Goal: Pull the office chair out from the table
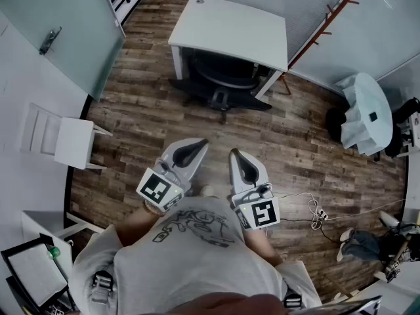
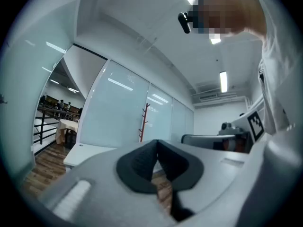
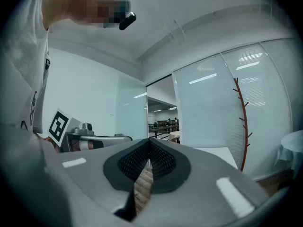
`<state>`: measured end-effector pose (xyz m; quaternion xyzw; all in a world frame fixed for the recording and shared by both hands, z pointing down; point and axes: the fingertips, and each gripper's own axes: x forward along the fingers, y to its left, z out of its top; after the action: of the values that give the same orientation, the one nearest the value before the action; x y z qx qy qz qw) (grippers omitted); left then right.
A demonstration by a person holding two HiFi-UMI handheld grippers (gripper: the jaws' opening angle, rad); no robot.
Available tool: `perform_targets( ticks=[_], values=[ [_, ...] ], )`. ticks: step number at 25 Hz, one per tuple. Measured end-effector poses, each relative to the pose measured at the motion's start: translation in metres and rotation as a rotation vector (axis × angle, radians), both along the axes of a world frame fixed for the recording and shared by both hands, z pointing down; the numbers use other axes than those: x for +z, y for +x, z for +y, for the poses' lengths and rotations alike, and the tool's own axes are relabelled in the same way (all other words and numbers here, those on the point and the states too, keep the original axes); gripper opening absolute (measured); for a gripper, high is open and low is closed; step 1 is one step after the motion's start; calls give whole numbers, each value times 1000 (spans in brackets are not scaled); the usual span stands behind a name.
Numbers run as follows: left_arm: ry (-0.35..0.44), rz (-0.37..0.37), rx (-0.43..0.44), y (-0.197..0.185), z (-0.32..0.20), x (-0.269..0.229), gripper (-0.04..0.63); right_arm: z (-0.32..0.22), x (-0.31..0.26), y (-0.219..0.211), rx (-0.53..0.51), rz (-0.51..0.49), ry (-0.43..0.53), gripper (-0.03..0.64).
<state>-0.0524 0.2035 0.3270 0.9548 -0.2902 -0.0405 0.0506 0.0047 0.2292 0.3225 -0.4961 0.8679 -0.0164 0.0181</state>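
A black office chair (image 1: 222,79) is tucked under the white table (image 1: 231,26) at the far side of the room; its seat and wheeled base show below the tabletop. I hold both grippers level in front of my chest, well short of the chair. My left gripper (image 1: 199,142) is shut with nothing between its jaws, and my right gripper (image 1: 234,152) is shut and empty too. The table top (image 2: 85,153) shows low in the left gripper view beyond the shut left gripper (image 2: 156,143). The right gripper (image 3: 148,144) shows the table (image 3: 215,153) to its right.
Wood floor (image 1: 146,113) lies between me and the table. A white chair (image 1: 62,138) stands at the left wall. A cloth-covered round table (image 1: 366,113) stands at the right, with cables and a power strip (image 1: 319,213) on the floor. A red coat stand (image 3: 242,120) stands by the glass wall.
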Motion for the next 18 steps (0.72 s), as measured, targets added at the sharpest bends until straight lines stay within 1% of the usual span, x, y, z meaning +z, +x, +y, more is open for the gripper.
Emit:
perform_targets(
  ticks=[4, 9, 18],
  values=[
    [-5, 7, -8, 8, -2, 0, 3, -2, 0, 7, -6, 0, -2, 5],
    [-14, -1, -5, 15, 0, 4, 3, -3, -1, 14, -11, -24, 8, 6],
    [-32, -13, -2, 47, 4, 13, 3, 3, 6, 42, -7, -20, -10, 6]
  ],
)
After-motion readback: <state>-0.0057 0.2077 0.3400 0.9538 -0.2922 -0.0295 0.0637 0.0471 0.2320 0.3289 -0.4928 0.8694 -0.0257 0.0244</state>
